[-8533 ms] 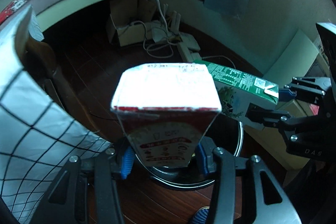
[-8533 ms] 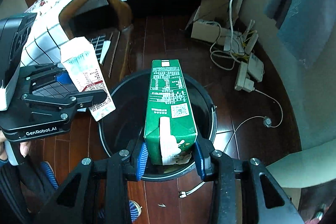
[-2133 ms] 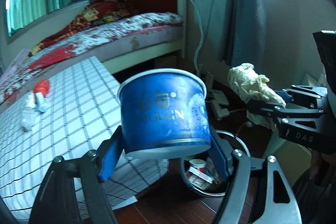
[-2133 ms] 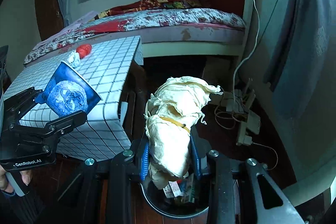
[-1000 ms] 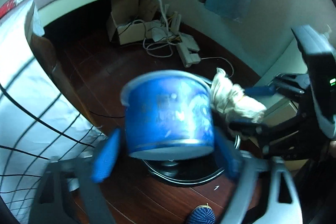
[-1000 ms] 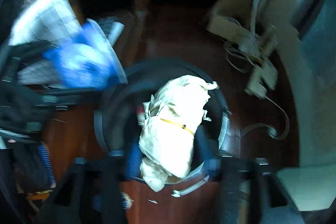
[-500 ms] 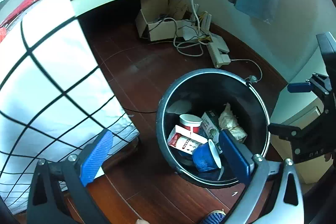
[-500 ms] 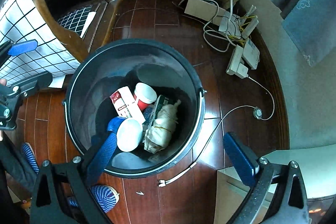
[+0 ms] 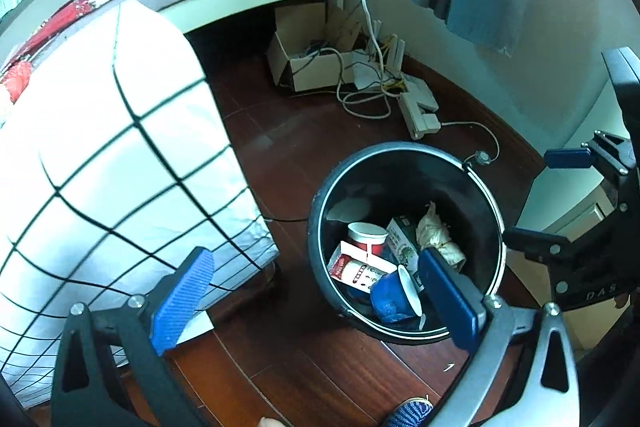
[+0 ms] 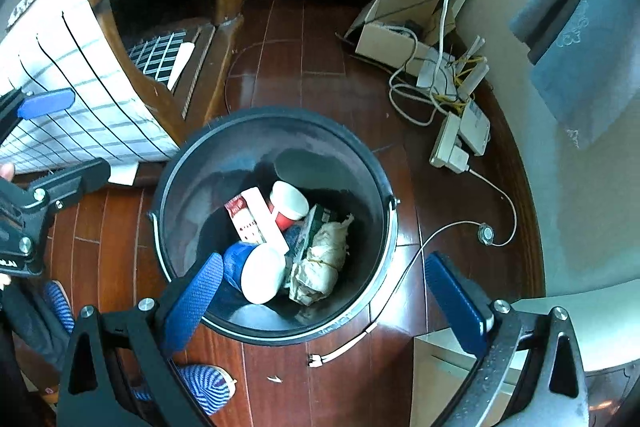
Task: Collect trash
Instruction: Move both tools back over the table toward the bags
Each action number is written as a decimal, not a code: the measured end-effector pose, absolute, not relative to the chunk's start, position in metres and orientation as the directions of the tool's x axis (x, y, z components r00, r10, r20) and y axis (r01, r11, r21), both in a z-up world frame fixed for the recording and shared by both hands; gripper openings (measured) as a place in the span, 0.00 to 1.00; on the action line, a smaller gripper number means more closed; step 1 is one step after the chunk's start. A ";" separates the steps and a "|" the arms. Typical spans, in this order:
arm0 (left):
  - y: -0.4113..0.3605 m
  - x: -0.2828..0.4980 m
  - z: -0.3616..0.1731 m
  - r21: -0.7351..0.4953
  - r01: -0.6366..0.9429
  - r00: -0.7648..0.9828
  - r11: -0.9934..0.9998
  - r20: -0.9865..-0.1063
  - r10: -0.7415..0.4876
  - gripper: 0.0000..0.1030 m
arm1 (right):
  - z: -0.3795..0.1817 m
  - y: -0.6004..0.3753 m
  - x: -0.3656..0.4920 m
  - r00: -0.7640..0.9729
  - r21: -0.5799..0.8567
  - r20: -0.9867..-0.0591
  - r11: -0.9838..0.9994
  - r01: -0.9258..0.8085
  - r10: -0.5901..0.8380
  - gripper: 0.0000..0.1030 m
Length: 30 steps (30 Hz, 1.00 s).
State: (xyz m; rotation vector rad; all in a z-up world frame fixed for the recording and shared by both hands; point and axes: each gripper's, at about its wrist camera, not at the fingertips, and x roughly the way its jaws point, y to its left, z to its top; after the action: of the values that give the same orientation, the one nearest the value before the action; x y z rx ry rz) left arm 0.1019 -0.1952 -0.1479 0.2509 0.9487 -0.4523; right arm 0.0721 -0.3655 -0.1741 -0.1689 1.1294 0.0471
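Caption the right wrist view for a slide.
Open right tongs above round black bin holding blue paper cup and crumpled tissue wad.

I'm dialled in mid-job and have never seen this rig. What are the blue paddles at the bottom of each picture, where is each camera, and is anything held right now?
Each picture comes from a camera fixed on a hand-held gripper, looking forward along its two fingers. The blue paddles are those fingers' pads. The left gripper and the right gripper both stand wide open and hold nothing. Both hang above a black bin on a dark wood floor.

In the bin lie a blue cup on its side, a bundled cream rag, a red and white carton, a green carton and a red cup with a white lid.

Beside the bin stands a table under a checked cloth. Further back sit a power strip with tangled cables and a cardboard box.
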 end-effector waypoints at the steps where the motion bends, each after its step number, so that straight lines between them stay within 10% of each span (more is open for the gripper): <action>1: -0.193 0.101 -0.144 0.010 0.473 0.506 0.881 -0.822 -0.262 0.99 | -0.171 -0.363 0.071 0.438 -0.116 -0.897 0.986 -0.122 -0.051 0.99; 30: -0.024 0.091 -0.042 0.029 0.156 0.739 0.987 -0.667 -0.097 0.99 | -0.057 -0.201 0.091 0.724 -0.091 -0.678 0.963 -0.252 0.125 0.99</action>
State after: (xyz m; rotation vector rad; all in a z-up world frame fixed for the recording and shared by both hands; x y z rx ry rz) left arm 0.0913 -0.0239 -0.0423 0.0852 0.7265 -0.1390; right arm 0.0912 -0.2013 -0.0571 -0.1820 0.7325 0.2092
